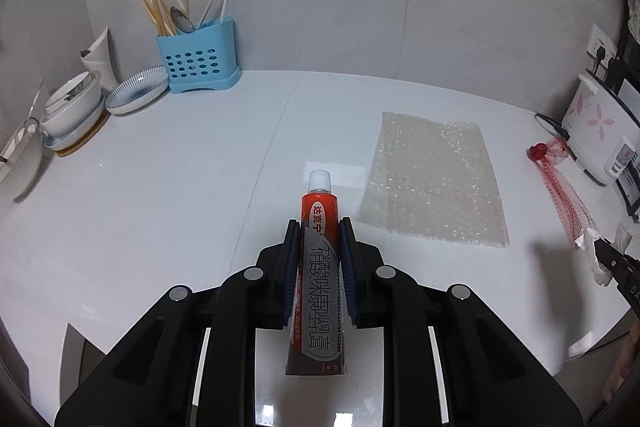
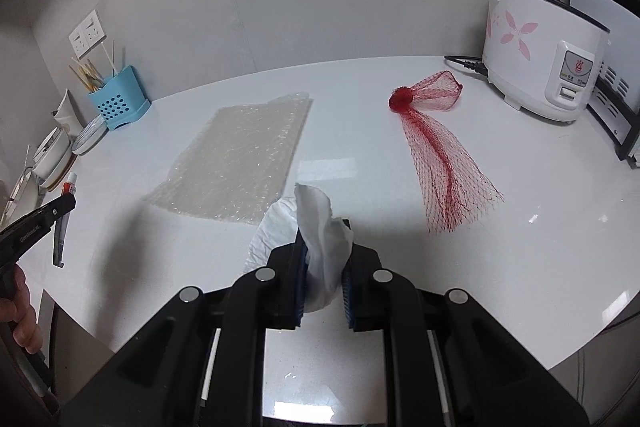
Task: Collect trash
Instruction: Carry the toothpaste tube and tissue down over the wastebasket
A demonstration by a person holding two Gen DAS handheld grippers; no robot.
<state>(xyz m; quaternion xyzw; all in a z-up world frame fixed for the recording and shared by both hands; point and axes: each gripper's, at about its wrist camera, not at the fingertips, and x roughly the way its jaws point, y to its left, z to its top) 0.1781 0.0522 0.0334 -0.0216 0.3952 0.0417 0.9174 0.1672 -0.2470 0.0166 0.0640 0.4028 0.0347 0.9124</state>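
My left gripper is shut on a red and grey ointment tube with a white cap, held above the white counter. My right gripper is shut on a crumpled white tissue, also above the counter. A sheet of clear bubble wrap lies flat on the counter; it also shows in the right wrist view. A red mesh net bag lies to its right, and shows in the left wrist view. The left gripper with the tube appears at the left edge of the right wrist view.
A blue utensil holder with chopsticks and spoons stands at the back left by stacked bowls and plates. A white rice cooker with its black cord stands at the back right, next to a black rack. The counter's front edge is close below both grippers.
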